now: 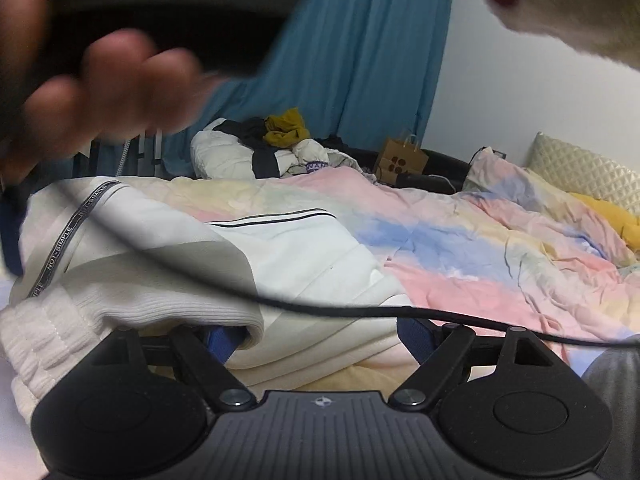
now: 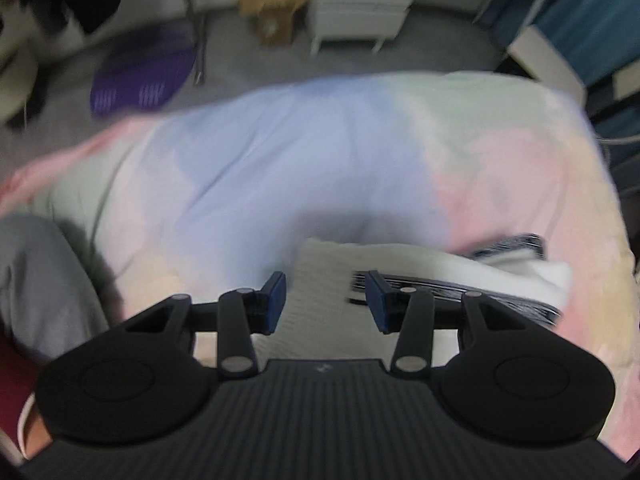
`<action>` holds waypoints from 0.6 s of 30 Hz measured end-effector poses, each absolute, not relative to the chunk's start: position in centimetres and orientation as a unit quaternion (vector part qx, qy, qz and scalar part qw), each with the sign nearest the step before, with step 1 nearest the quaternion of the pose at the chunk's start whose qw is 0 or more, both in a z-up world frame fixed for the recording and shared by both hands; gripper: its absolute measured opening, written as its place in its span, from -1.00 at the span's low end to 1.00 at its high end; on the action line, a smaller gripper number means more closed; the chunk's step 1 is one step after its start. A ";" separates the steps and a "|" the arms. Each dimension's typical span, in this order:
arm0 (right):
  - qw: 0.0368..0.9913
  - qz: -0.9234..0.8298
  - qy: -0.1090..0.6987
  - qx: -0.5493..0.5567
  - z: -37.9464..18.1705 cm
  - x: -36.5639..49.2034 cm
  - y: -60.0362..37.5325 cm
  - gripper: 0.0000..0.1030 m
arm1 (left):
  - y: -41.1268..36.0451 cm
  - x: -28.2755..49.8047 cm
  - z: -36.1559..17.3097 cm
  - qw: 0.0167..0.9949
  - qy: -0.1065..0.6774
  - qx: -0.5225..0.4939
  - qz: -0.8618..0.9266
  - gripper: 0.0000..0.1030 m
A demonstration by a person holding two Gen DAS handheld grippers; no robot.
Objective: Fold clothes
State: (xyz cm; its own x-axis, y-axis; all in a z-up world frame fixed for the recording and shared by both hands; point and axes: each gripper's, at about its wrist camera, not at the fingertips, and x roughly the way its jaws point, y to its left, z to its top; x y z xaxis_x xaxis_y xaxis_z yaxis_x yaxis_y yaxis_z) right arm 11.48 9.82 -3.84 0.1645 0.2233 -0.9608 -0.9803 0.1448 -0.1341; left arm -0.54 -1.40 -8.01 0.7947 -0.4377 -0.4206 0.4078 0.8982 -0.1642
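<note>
A white garment [image 1: 208, 264] with black stripes and a ribbed hem lies on the pastel bedspread [image 1: 500, 248]. My left gripper [image 1: 320, 340] is open, its blue pads wide apart, with the garment's hem draped over and between them. In the right wrist view, blurred by motion, my right gripper [image 2: 326, 300] is open just above the white garment [image 2: 420, 268], its ribbed part between the pads. The garment rests on the bedspread [image 2: 280, 160] near the bed's corner.
A hand and a dark blurred object [image 1: 120, 48] fill the upper left of the left wrist view. A black cable [image 1: 360, 312] crosses the garment. A clothes pile [image 1: 260, 148], paper bag [image 1: 400, 158] and pillows [image 1: 580, 168] lie beyond. A cardboard box [image 2: 272, 4] and purple item [image 2: 140, 76] sit on the floor.
</note>
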 end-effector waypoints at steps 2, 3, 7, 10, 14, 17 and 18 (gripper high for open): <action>0.595 0.484 0.436 -0.470 -5.1 10.6 10.8 -0.11 | -1.3 -0.5 -8.2 0.946 0.229 -0.036 -0.228 0.61; 0.586 0.481 0.437 -0.484 -5.7 10.2 10.9 -0.12 | -1.3 -0.5 -8.3 0.945 0.229 -0.037 -0.230 0.61; 0.575 0.444 0.411 -0.550 -7.1 8.9 10.6 -0.13 | -1.0 -0.3 -8.6 0.943 0.230 -0.047 -0.235 0.61; 0.608 0.435 0.396 -0.533 -4.9 9.2 8.8 -0.20 | -1.0 -0.3 -8.6 0.942 0.229 -0.047 -0.239 0.59; 0.650 0.422 0.376 -0.508 -1.9 9.5 6.4 -0.26 | -1.5 -0.5 -8.4 0.942 0.220 -0.043 -0.248 0.58; 0.681 0.412 0.360 -0.488 0.3 9.8 4.7 -0.32 | -1.5 -0.9 -8.2 0.942 0.214 -0.044 -0.256 0.58; 0.690 0.408 0.354 -0.481 1.0 9.8 4.1 -0.48 | -1.5 -1.0 -8.1 0.941 0.212 -0.045 -0.258 0.58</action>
State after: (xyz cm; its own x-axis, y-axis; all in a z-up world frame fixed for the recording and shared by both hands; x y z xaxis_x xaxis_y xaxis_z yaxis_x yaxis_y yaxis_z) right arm 9.84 4.07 1.01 0.4159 0.2226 -0.8818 -0.9042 0.2044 -0.3749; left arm -1.00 -1.51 -8.11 0.7769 -0.5057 -0.3752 0.4673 0.8624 -0.1946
